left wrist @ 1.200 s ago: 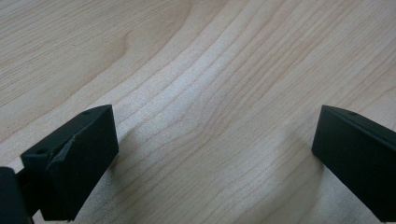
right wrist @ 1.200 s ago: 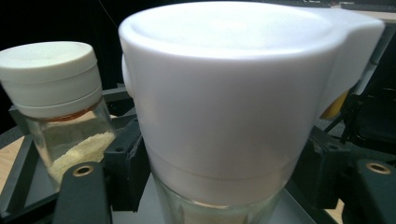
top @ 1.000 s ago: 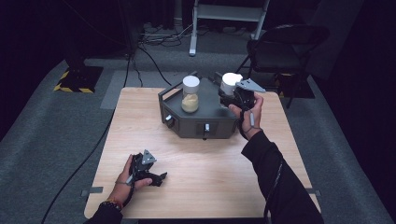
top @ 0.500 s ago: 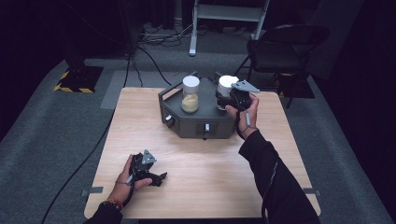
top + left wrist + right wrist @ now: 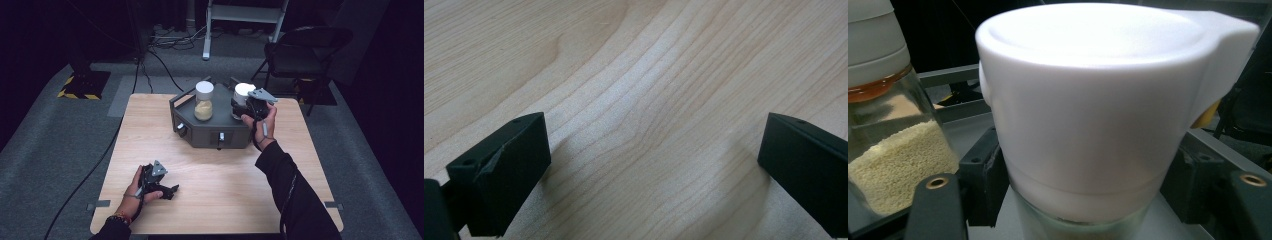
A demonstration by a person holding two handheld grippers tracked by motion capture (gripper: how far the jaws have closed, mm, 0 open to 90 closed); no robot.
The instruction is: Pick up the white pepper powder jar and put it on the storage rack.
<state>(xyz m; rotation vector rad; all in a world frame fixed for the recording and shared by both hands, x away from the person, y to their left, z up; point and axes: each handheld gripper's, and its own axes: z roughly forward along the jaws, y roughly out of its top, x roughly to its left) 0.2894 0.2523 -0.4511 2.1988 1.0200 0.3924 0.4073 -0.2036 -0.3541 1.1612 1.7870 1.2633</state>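
Observation:
A glass jar with a white lid [image 5: 244, 91] stands at the right side of a dark grey hexagonal box [image 5: 207, 134] at the back of the wooden table [image 5: 225, 200]. My right gripper [image 5: 241, 107] is shut on this jar, its black jaws flanking the glass just under the lid [image 5: 1088, 110]. A second white-lidded jar [image 5: 204, 100] holding pale yellow grains [image 5: 893, 160] stands on the box to its left. My left gripper [image 5: 169, 191] rests on the table near the front left, open [image 5: 654, 165], with bare wood between its jaws.
The box has knobs on its front faces and a handle at its left end. A black folding chair [image 5: 305, 50] stands behind the table's right corner. Cables [image 5: 165, 55] lie on the grey floor to the left and behind.
My right gripper has shifted slightly left and lower with the white-lidded jar in it. The left gripper has stayed still.

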